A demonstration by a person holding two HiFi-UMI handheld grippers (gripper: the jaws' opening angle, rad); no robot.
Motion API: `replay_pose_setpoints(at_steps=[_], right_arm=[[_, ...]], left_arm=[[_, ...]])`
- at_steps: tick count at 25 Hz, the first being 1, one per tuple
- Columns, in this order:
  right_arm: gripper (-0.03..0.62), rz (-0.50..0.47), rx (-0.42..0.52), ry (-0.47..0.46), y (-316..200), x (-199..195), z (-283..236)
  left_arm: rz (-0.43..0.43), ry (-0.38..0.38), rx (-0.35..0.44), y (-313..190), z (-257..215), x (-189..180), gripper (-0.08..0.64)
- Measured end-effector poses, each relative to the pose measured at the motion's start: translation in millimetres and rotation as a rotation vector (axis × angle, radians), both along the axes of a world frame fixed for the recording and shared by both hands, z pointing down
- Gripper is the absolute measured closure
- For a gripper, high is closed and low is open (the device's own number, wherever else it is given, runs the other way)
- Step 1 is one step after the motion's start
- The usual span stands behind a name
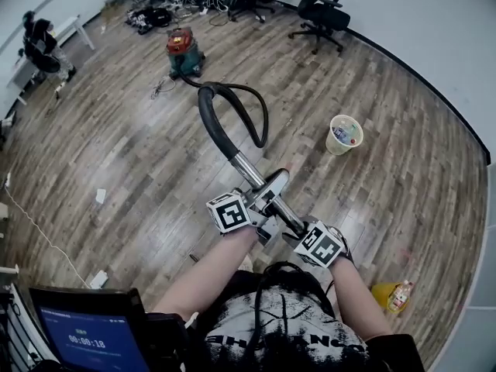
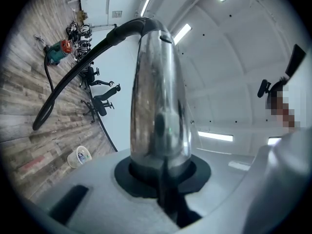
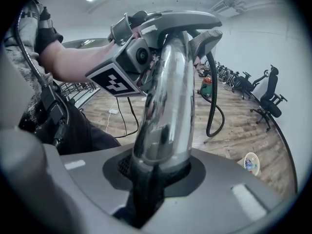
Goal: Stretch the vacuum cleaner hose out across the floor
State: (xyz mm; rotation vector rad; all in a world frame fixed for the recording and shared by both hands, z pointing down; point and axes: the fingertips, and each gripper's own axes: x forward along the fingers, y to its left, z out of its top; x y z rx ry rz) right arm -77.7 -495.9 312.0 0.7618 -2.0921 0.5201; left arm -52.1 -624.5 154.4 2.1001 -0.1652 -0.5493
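I am gripping the metal tube (image 1: pixel 249 170) with both tongs. My left tongs (image 1: pixel 260 208) are closing on it nearer to the hose (image 1: pixel 219 122), and my right tongs (image 1: pixel 298 235) on its near end, so I think it is not twisting when I pull. The hose is curving in a loop toward 11 o'clock, where the vacuum cleaner (image 1: pixel 184 50) is standing on the floor (image 1: pixel 116 153). It is not yet stretched.
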Motion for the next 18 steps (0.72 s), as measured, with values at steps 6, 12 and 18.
replay_pose_setpoints(at_steps=[6, 12, 18], right_arm=[[0.488, -0.067, 0.028, -0.016, 50, 26, -6], [0.489, -0.147, 0.007, -0.063, 123, 54, 8], [0.489, -0.21, 0.008, -0.079, 170, 62, 13]], left_arm=[[-0.066, -0.019, 0.026, 52, -8, 20, 0.508], [-0.133, -0.066, 0.016, 121, 7, 45, 0.508], [-0.199, -0.083, 0.006, 168, 10, 47, 0.508]])
